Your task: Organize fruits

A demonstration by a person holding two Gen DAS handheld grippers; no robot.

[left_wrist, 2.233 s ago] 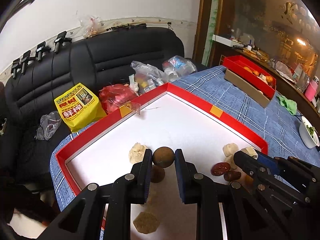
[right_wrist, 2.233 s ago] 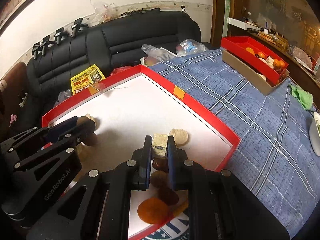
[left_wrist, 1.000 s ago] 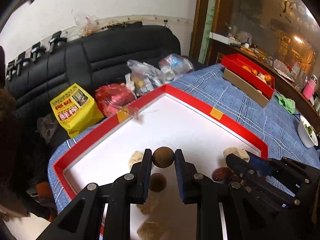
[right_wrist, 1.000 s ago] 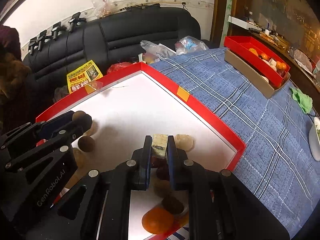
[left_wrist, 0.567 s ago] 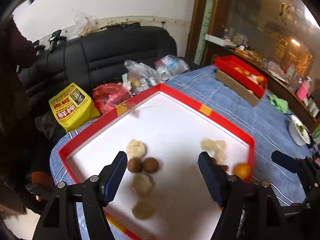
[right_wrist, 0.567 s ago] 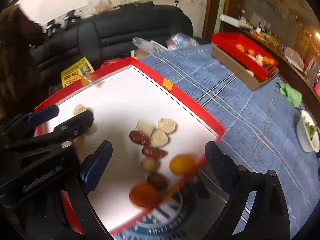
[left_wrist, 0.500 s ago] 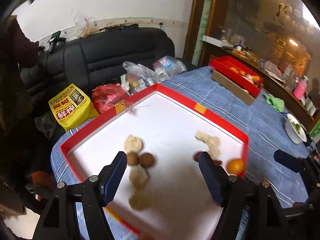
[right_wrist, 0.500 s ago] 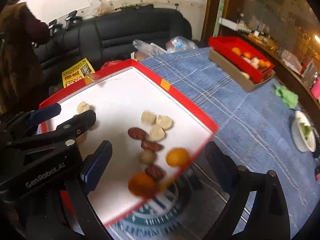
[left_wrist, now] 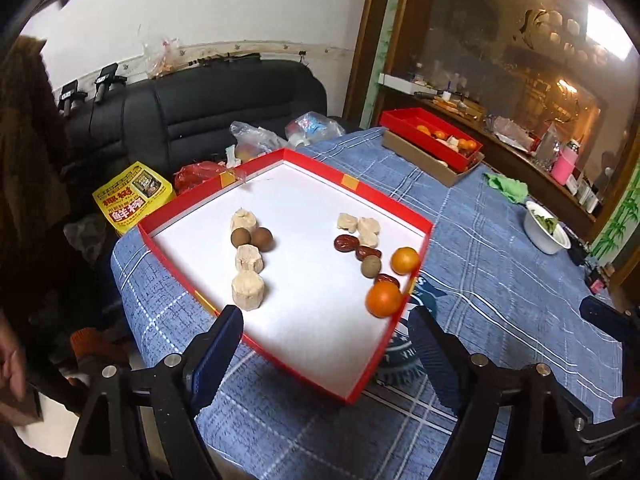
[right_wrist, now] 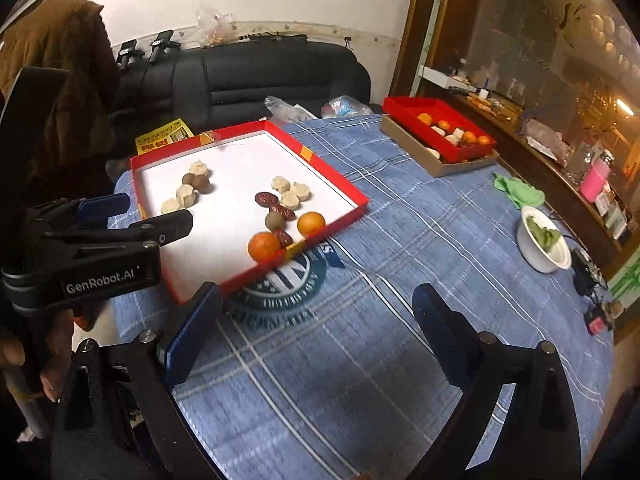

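A red-rimmed white tray (left_wrist: 427, 227) (right_wrist: 362, 201) lies on the blue checked tablecloth. Its left side holds two brown round fruits (left_wrist: 252, 237) and pale lumps (left_wrist: 248, 290). Its right side holds pale pieces (left_wrist: 358, 225), red dates (left_wrist: 346, 243), a brown fruit (right_wrist: 274, 220) and two oranges (left_wrist: 383, 299) (right_wrist: 311, 223). My left gripper (left_wrist: 326, 354) is open and empty, pulled back above the tray's near edge; it also shows in the right wrist view (right_wrist: 136, 210). My right gripper (right_wrist: 316, 336) is open and empty over the cloth, short of the tray.
A second red tray on a cardboard box (right_wrist: 440, 140) holds oranges at the far side. A white bowl (right_wrist: 542, 244) and green cloth (right_wrist: 518, 194) lie to the right. A black sofa (left_wrist: 200, 108) with bags and a yellow package (left_wrist: 134, 198) stands behind. A person in brown (right_wrist: 60, 60) stands left.
Both grippers let go of what they held, the left a brown fruit and the right a pale piece, opened wide and drew back and up from the tray.
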